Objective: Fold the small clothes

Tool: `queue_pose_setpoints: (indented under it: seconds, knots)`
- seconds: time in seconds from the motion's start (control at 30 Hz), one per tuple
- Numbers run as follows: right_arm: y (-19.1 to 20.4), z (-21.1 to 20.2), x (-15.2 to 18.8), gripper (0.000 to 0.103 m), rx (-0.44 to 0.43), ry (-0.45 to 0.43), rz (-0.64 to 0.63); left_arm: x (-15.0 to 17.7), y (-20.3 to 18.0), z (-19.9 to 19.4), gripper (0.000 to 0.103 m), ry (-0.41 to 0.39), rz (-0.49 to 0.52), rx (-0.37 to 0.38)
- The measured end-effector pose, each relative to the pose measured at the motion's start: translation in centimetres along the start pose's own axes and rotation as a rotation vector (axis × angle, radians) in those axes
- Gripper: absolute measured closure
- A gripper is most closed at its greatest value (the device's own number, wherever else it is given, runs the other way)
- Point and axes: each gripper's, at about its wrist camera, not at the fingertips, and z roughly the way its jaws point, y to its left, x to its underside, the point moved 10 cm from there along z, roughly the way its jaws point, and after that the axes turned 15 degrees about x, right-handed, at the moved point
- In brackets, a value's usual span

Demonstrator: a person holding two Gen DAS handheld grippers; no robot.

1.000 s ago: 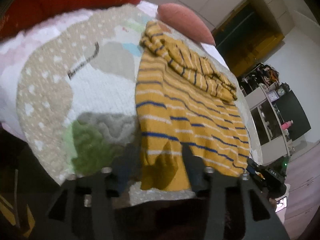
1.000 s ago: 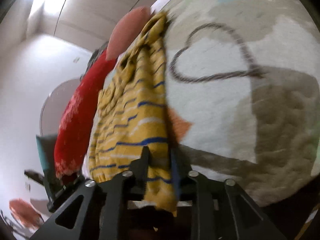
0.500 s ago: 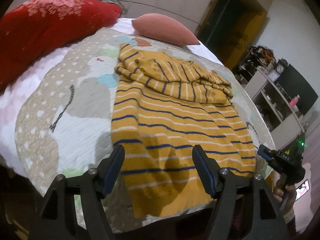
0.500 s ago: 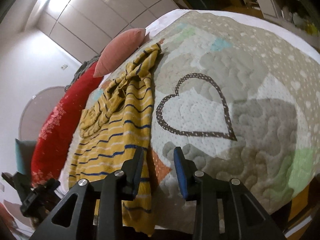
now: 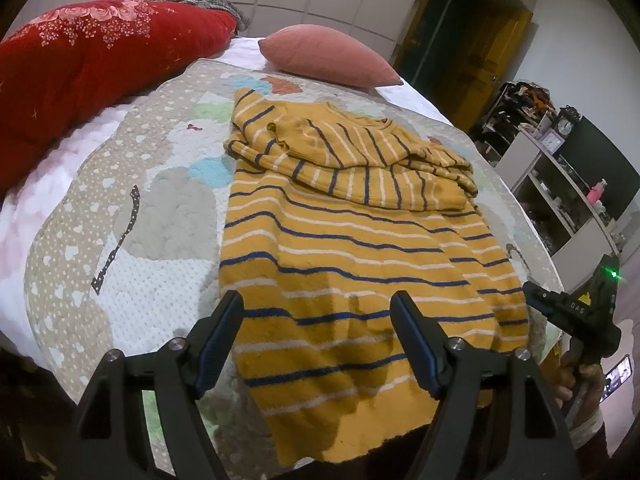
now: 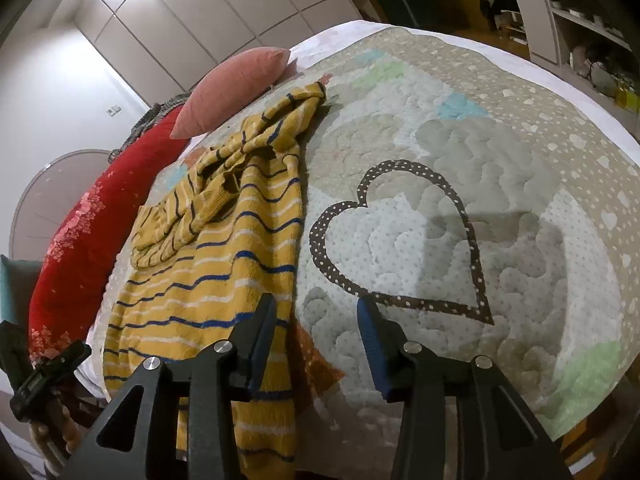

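A mustard-yellow sweater (image 5: 352,264) with blue and white stripes lies flat on a patterned quilt (image 5: 120,240); its sleeves are folded across the chest at the far end. Its hem hangs over the near quilt edge. My left gripper (image 5: 318,312) is open and empty, held above the hem. My right gripper (image 6: 316,320) is open and empty beside the sweater's (image 6: 224,264) right edge, over the quilt (image 6: 520,200). The right gripper also shows at the right edge of the left wrist view (image 5: 576,312), and the left gripper at the lower left of the right wrist view (image 6: 44,368).
A red duvet (image 5: 88,52) lies along the left side of the bed. A pink pillow (image 5: 328,56) sits at the head. White shelves (image 5: 560,200) and a doorway (image 5: 460,40) stand to the right. A brown heart outline (image 6: 400,240) marks the quilt.
Both grippers let go of the sweater's hem, opened and drew back and up. The sweater now lies flat on the quilt.
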Motion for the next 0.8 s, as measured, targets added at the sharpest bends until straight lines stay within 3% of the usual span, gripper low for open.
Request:
queue_pose_setpoints:
  seconds: [0.8]
  knots:
    - [0.69,0.74,-0.83,0.053,0.025,-0.012,-0.003,0.08,1.00,0.86,0.025,0.014,-0.011,-0.012]
